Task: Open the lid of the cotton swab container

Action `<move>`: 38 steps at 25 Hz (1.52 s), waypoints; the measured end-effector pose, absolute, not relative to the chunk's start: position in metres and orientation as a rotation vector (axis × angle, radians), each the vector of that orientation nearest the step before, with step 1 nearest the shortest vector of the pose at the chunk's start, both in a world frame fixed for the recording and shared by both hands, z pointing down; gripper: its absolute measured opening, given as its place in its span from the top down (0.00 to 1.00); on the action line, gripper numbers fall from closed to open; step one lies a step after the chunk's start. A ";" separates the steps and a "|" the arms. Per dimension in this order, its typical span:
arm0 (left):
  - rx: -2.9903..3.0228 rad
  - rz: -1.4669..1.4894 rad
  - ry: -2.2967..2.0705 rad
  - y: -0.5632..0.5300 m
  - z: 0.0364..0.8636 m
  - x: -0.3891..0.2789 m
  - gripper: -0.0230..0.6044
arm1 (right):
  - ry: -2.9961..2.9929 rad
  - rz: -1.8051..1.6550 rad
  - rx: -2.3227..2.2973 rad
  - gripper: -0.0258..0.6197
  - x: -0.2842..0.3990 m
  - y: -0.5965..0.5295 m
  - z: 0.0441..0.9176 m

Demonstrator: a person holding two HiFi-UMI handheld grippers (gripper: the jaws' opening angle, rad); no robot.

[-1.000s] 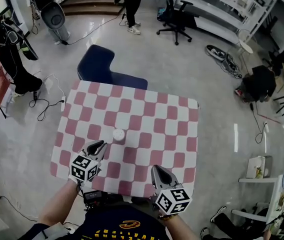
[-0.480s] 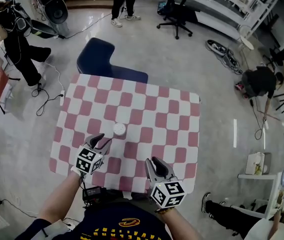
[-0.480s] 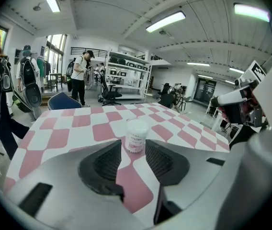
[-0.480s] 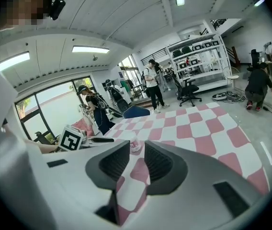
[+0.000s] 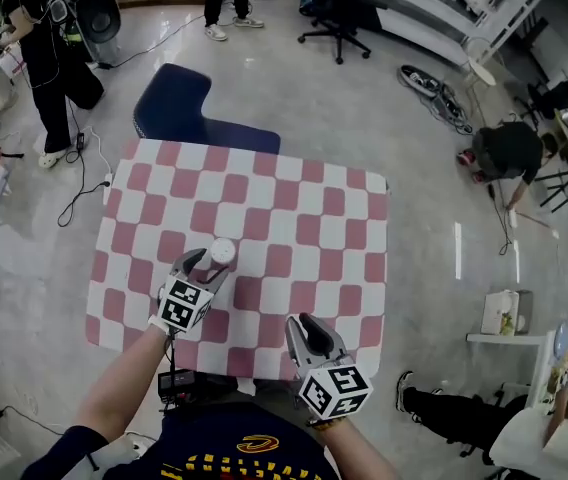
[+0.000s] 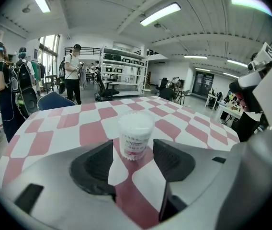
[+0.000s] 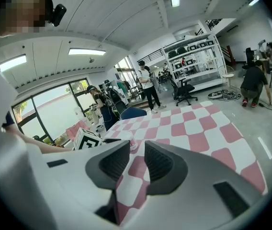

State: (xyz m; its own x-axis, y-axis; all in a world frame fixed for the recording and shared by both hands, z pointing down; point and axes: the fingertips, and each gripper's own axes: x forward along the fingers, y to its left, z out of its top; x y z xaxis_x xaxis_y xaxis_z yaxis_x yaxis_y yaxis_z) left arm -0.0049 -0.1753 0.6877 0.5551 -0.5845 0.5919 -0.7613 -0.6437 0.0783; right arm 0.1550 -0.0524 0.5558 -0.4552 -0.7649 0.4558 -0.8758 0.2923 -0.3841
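Here the cotton swab container (image 5: 222, 253) (image 6: 135, 137) stands upright on the pink-and-white checked worktop (image 5: 304, 218) (image 6: 90, 131), left of its middle and towards the near edge. The left tongs (image 5: 202, 265) (image 6: 133, 153) lie low over the worktop and point straight at the container. Their jaws are spreading apart, and in the left gripper view the container's lower part shows in the gap just beyond the two dark pads, with neither pad pressing on it. Its white lid (image 6: 135, 120) looks to be seated on top, though the seam is too small to make out for certain. The right tongs (image 5: 309, 330) (image 7: 137, 158) hang over the near edge of the worktop, well apart from the container and to its right. Their jaws are easing apart too, with a narrow gap and only the checked surface showing through it. In the right gripper view they point across the worktop towards the left tongs. A dark blue chair (image 5: 179, 118) stands against the far edge of the worktop, and a person (image 5: 49, 58) stands on the floor beyond its left corner.
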 end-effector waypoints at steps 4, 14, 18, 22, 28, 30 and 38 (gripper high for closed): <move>2.462 0.770 -1.125 -0.183 0.693 0.002 0.58 | -2.344 0.897 1.556 0.84 0.164 -0.049 0.558; 2.440 0.876 -1.133 -0.193 0.712 0.013 0.58 | -2.306 0.918 1.618 0.84 0.184 -0.040 0.559; 2.441 0.851 -1.146 -0.193 0.714 0.015 0.58 | -2.310 0.917 1.619 0.84 0.184 -0.040 0.557; 2.470 0.825 -1.156 -0.196 0.710 0.018 0.58 | -2.331 0.918 1.595 0.84 0.179 -0.043 0.553; 2.463 0.816 -1.158 -0.193 0.707 0.012 0.58 | -2.341 0.924 1.559 0.84 0.173 -0.044 0.554; 2.476 0.815 -1.162 -0.192 0.702 0.010 0.58 | -2.344 0.928 1.547 0.84 0.171 -0.045 0.555; 2.588 0.727 -1.105 -0.169 0.642 0.013 0.58 | -2.412 0.891 1.477 0.84 0.156 -0.054 0.544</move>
State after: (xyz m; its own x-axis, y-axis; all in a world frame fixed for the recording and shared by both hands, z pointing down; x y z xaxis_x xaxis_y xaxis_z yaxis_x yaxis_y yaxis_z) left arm 0.0132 -0.1692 0.6416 0.5914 -0.6097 0.5277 -0.7260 -0.6874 0.0195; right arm 0.1560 -0.0536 0.5441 -0.4918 -0.7514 0.4398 -0.8569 0.3280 -0.3977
